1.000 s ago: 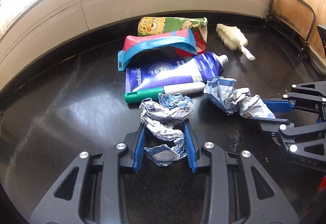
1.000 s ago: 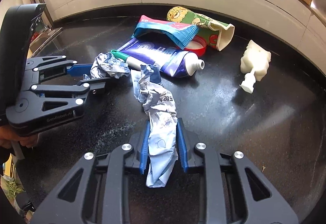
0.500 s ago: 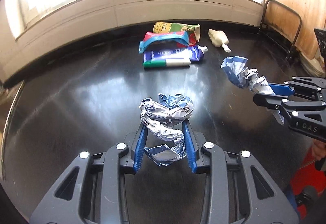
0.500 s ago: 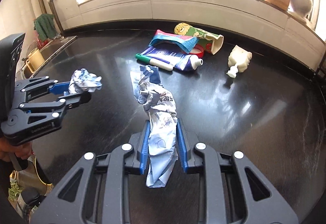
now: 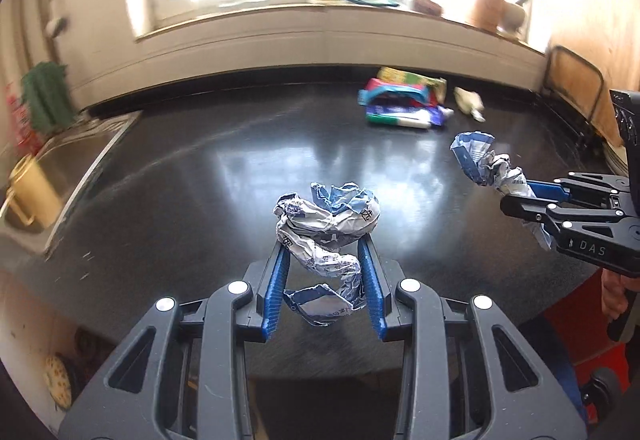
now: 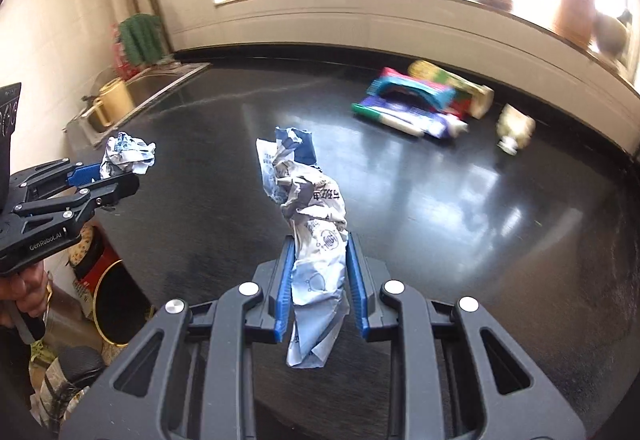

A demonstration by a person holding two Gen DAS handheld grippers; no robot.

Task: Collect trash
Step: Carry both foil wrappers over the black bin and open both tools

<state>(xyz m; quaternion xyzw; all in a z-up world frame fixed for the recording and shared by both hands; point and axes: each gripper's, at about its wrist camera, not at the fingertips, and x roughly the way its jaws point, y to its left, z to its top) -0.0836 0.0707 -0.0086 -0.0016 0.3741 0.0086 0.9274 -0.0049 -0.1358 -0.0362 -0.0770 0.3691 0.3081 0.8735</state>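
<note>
Each claw (image 5: 323,252) (image 6: 318,264) grips 1 crumpled wrapper (image 5: 326,218) (image 6: 308,200) above the counter (image 5: 200,176).

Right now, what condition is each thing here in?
Left gripper: shut on a crumpled wrapper, lifted.
Right gripper: shut on a twisted wrapper, lifted.
Toothpaste tube: lying flat, capped.
Snack bag: lying on the black counter.
</note>
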